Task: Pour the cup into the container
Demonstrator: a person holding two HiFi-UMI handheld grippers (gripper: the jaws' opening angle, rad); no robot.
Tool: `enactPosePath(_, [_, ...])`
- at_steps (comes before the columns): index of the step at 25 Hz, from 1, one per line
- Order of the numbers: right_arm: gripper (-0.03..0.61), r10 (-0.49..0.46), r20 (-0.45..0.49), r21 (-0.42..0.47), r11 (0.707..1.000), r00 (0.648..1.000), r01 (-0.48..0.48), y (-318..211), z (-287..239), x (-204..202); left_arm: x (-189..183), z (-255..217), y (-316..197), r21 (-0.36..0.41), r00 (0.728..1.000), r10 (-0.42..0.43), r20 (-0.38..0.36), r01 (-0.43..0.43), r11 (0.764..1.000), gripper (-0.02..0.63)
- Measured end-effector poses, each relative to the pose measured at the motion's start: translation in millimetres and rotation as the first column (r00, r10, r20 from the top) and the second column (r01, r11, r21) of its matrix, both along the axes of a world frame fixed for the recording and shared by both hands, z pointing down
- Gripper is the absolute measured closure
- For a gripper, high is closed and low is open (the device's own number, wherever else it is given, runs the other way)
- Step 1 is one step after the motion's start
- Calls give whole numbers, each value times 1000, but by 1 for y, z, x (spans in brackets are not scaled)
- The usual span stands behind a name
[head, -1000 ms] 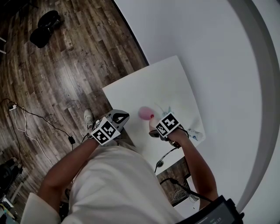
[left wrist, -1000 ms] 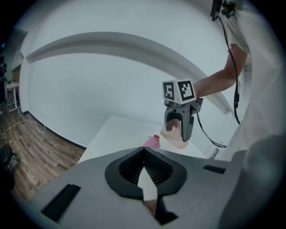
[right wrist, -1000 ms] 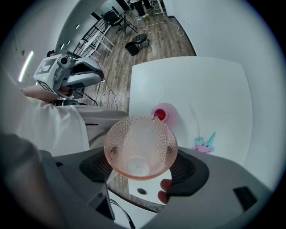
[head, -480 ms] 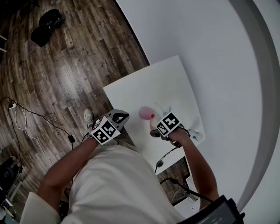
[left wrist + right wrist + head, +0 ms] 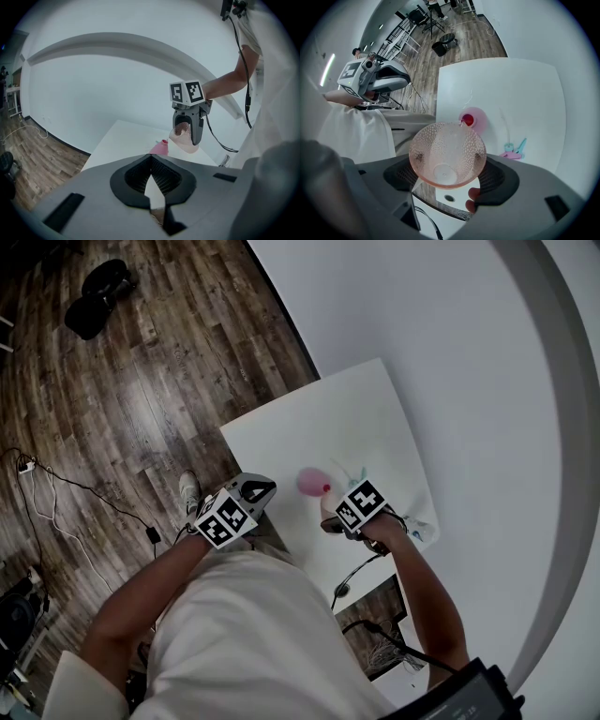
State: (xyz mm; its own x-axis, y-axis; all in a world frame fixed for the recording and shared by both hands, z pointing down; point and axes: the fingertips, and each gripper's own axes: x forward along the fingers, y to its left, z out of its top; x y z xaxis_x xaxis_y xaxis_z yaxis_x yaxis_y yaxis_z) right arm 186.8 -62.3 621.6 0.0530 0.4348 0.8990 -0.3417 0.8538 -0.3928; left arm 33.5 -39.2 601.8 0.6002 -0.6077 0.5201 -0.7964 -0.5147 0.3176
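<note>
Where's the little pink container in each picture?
Head view: the pink container sits mid-picture on the white table.
Left gripper view: container just below centre, left of the bumpy pink cup.
Right gripper view: container near centre, just beyond the cup's rim.
Shared landmark: the white table.

Bright, even, diffuse light is filling all three views, leaving the white wall [image 5: 422, 334] and table [image 5: 319, 427] nearly shadowless. The wooden floor [image 5: 141, 381] is showing a soft sheen. Both gripper views are bending hard at the edges inside round black vignettes. In the right gripper view a strip light [image 5: 327, 69] is glowing far left, and the dimpled cup [image 5: 447, 152] is catching small highlights.
</note>
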Motion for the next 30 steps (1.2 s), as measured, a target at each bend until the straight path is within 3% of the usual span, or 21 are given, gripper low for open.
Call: enactPosePath(30, [206, -32, -33, -24, 999, 999, 32, -1, -4, 0, -1, 9, 2, -9, 1000, -5, -3, 5, 1000, 603])
